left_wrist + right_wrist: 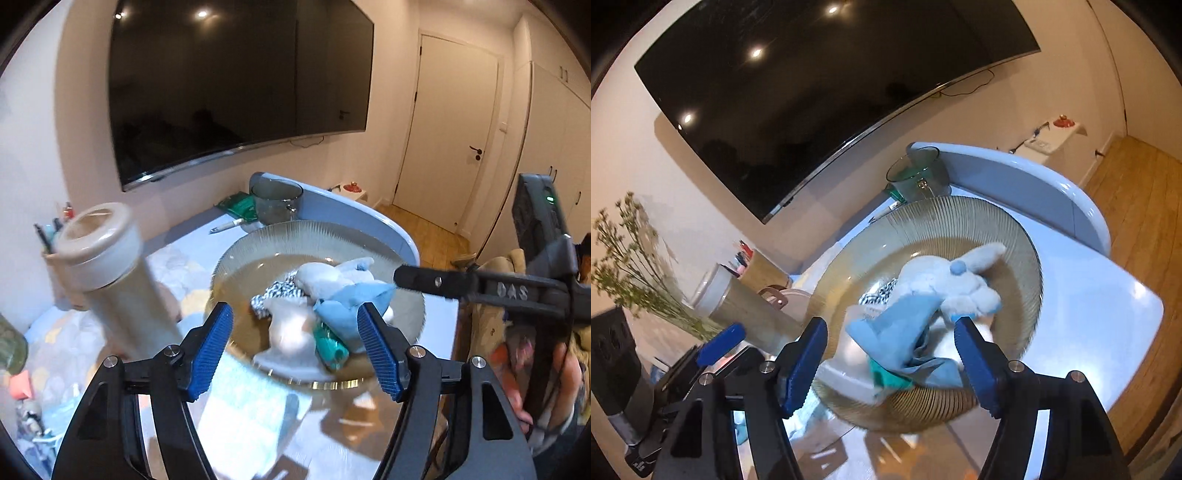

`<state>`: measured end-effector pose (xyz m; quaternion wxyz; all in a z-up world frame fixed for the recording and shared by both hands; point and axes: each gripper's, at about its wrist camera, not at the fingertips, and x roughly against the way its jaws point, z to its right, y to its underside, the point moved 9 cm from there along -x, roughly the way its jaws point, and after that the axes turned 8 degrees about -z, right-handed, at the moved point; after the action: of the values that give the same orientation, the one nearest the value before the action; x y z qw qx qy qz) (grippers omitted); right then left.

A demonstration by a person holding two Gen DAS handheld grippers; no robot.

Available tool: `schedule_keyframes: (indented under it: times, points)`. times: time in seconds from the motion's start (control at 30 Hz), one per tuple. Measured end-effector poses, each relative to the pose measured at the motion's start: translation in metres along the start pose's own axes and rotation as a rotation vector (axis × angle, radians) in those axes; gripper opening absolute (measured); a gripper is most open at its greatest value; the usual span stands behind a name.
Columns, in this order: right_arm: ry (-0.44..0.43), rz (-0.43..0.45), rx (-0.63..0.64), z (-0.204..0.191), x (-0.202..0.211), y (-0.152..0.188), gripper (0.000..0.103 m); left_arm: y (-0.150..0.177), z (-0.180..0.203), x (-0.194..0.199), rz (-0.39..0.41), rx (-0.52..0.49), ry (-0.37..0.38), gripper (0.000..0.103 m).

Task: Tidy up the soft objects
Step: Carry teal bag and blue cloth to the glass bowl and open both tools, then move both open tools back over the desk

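A ribbed amber glass bowl point(258, 236) point(1019, 236) on the table holds a heap of soft things: a white plush bunny point(325, 277) point(956, 284), a light blue cloth point(347, 306) point(901, 328), a black-and-white patterned cloth point(277, 291) point(877, 291), a teal piece point(330, 349) point(886, 378) and a white soft item point(291, 332). My left gripper point(295, 350) is open and empty, just above the bowl's near rim. My right gripper point(890, 363) is open and empty over the bowl's near side; its arm shows in the left wrist view point(436, 282).
A tall beige tumbler with a white lid point(110, 266) point(738, 299) stands left of the bowl. A glass mug point(277, 201) point(919, 173) stands behind the bowl. A plant point(631, 266), a pen holder point(757, 264) and a large TV point(236, 85) are at the back. The table's right edge point(1145, 332) is near.
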<state>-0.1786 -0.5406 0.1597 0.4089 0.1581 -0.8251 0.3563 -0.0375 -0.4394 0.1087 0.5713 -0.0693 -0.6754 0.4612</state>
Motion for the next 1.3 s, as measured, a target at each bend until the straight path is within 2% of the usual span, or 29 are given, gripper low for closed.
schedule_keyframes:
  times: [0.1, 0.23, 0.27, 0.33, 0.43, 0.53, 0.7, 0.8, 0.87, 0.97, 1.07, 1.23, 1.3]
  points:
    - [-0.028, 0.014, -0.004, -0.008, 0.011, 0.008, 0.074, 0.011, -0.01, 0.032, 0.036, 0.011, -0.017, 0.068]
    - [-0.086, 0.024, -0.005, -0.03, 0.021, 0.024, 0.088, 0.031, -0.033, 0.084, 0.101, 0.053, -0.07, 0.068]
    - [-0.106, 0.01, 0.008, -0.039, 0.021, 0.029, 0.092, 0.035, -0.038, 0.093, 0.115, 0.067, -0.078, 0.068]
    - [-0.137, -0.025, 0.053, -0.064, 0.02, 0.042, 0.092, 0.05, -0.054, 0.122, 0.157, 0.107, -0.102, 0.069]
    - [-0.108, -0.035, 0.172, -0.108, 0.019, 0.064, 0.092, 0.081, -0.089, 0.171, 0.215, 0.183, -0.21, 0.073]
    - [-0.129, -0.097, 0.307, -0.163, 0.006, 0.099, 0.093, 0.116, -0.129, 0.207, 0.241, 0.281, -0.325, 0.074]
    - [-0.141, -0.208, 0.508, -0.243, -0.034, 0.17, 0.094, 0.192, -0.199, 0.243, 0.203, 0.479, -0.479, 0.074]
    - [-0.121, -0.252, 0.588, -0.271, -0.063, 0.201, 0.095, 0.233, -0.233, 0.239, 0.151, 0.54, -0.547, 0.074]
    - [-0.072, -0.276, 0.657, -0.285, -0.092, 0.218, 0.096, 0.259, -0.256, 0.223, 0.104, 0.579, -0.575, 0.074]
    - [0.059, -0.322, 0.731, -0.283, -0.137, 0.236, 0.096, 0.296, -0.283, 0.196, 0.037, 0.658, -0.549, 0.074]
    - [0.18, -0.399, 0.764, -0.265, -0.174, 0.255, 0.096, 0.318, -0.29, 0.186, 0.026, 0.696, -0.526, 0.074]
    - [0.193, -0.441, 0.773, -0.256, -0.192, 0.269, 0.096, 0.336, -0.297, 0.174, -0.018, 0.748, -0.5, 0.074]
    - [0.172, -0.448, 0.754, -0.254, -0.196, 0.271, 0.101, 0.34, -0.297, 0.173, -0.026, 0.755, -0.497, 0.074]
